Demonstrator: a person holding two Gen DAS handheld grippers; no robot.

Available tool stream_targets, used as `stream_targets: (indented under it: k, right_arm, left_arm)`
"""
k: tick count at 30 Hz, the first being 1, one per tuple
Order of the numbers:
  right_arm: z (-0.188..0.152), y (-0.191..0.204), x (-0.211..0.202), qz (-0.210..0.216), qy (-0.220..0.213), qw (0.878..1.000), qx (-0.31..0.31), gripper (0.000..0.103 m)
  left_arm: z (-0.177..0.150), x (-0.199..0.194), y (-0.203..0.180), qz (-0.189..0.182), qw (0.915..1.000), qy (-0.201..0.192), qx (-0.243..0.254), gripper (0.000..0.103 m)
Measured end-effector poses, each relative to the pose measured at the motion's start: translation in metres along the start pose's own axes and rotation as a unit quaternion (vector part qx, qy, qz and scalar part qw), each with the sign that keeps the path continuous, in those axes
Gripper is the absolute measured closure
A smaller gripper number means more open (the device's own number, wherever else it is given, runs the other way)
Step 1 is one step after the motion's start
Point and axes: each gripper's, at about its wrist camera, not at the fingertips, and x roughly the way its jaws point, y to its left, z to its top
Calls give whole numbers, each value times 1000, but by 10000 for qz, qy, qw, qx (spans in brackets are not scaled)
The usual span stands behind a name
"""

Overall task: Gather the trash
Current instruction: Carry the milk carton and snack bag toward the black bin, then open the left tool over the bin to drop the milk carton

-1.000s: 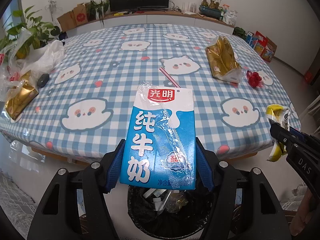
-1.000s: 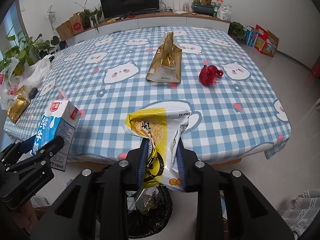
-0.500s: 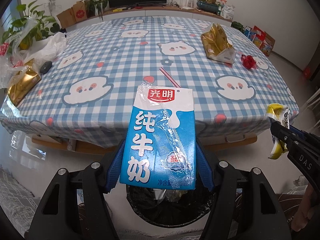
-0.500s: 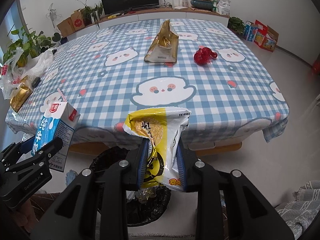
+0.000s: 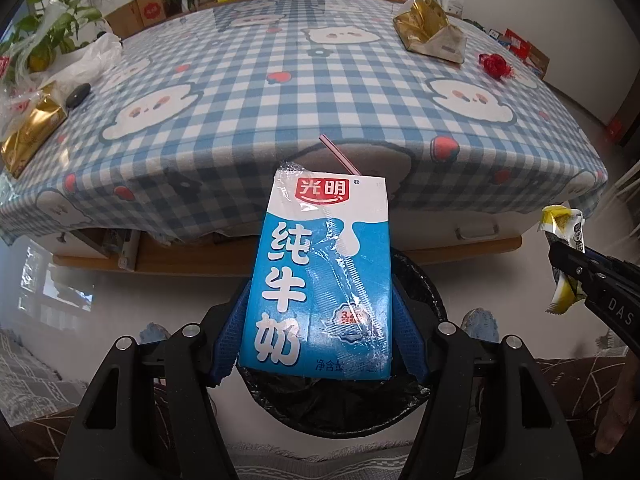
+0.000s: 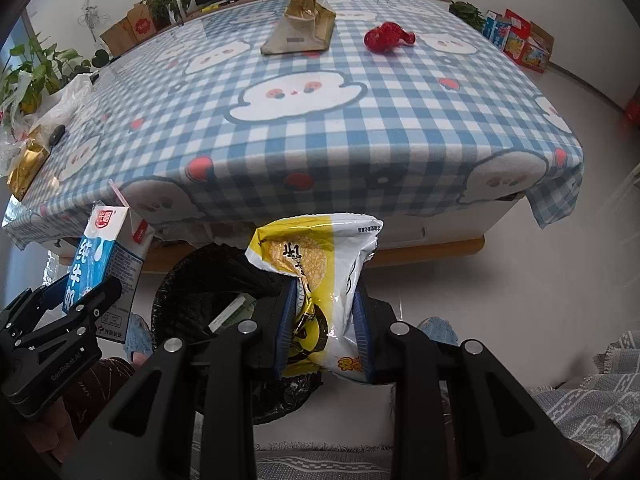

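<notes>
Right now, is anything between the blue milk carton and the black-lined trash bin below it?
Nothing visible blocks it. The blue milk carton, clamped in the left gripper, hangs over the open mouth of the black-lined trash bin, clear of the table edge. The yellow snack bag in the right gripper is off to the side.

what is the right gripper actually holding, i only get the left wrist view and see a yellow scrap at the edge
Observer: A yellow and white snack bag, crumpled, pinched between the pads of the right gripper.
Operator: is it over the bin
Observer: Only partly. In the right wrist view the black-lined bin sits mostly to the left of the bag, and the bag's lower end overlaps the liner.
Operator: anything in the bin
Observer: Yes, a pale flat piece lies inside. In your view the milk carton hides it.
</notes>
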Motion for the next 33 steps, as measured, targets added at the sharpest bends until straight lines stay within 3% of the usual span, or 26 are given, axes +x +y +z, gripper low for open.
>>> stream_targets:
  k: [16, 33]
  right_arm:
    - [-25, -6, 68, -123, 436, 9990, -17, 77]
    - [-40, -15, 99, -352, 751, 9966, 25, 76]
  left_arm:
    - [-31, 77, -4, 67, 9990, 437, -98, 39]
    - [-51, 109, -32, -10, 9984, 503, 240, 38]
